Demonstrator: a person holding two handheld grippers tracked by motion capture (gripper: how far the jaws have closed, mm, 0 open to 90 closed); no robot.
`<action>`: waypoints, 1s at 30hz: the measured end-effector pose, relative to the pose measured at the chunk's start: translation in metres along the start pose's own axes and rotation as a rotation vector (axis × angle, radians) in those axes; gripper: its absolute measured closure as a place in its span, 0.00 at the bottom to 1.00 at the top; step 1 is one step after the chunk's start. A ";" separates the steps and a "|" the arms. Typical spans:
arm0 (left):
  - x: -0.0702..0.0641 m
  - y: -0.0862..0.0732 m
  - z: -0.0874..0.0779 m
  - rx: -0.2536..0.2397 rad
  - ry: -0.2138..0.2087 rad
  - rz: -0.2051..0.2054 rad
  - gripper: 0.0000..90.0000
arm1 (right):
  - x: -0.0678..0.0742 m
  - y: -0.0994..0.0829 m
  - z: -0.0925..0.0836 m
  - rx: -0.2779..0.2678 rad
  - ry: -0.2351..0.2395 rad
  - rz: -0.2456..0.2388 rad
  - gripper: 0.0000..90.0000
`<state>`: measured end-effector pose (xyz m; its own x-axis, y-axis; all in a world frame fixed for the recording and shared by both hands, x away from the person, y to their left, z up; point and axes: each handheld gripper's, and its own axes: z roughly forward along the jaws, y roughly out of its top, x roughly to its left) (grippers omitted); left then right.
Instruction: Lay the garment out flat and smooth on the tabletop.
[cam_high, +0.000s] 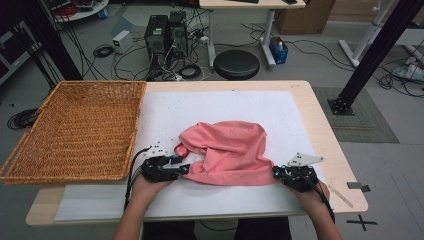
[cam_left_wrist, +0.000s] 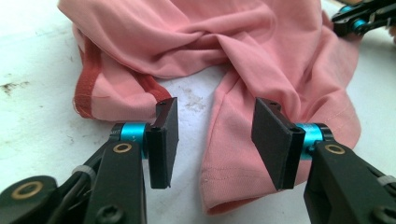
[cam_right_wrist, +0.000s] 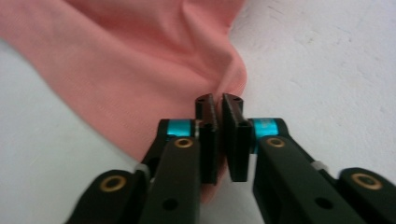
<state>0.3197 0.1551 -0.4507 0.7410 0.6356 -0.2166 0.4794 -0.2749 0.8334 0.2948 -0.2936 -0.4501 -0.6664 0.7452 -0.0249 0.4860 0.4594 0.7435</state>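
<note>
Two grippers flank a pink shirt (cam_high: 227, 152) lying mid-bench (cam_high: 310, 107). At its nine o'clock edge the left gripper (cam_left_wrist: 215, 142) holds its fingers apart, a hem corner between them, unpinched. At four o'clock the right gripper (cam_right_wrist: 218, 135) pinches a fold.

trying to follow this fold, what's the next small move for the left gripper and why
Probably close the left gripper on the hem of the pink shirt lying between its open jaws. The right gripper is already pinched on the shirt's other near corner, so gripping the left one would let both hands lift the near edge together. The wicker basket waits to the left.
</note>
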 end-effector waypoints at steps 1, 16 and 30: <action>-0.001 0.001 0.001 0.018 0.008 0.011 0.57 | 0.002 0.000 -0.001 0.006 0.004 0.000 0.97; -0.029 -0.019 -0.031 -0.046 -0.023 0.006 0.97 | 0.016 -0.024 -0.047 -0.094 0.003 0.012 0.97; -0.063 -0.078 -0.082 -0.184 -0.025 -0.101 0.71 | 0.044 -0.060 -0.068 -0.086 0.020 0.002 0.84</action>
<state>0.1974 0.1958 -0.4607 0.7064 0.6341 -0.3146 0.4594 -0.0726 0.8853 0.1977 -0.3212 -0.4502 -0.6770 0.7359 -0.0100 0.4378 0.4137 0.7982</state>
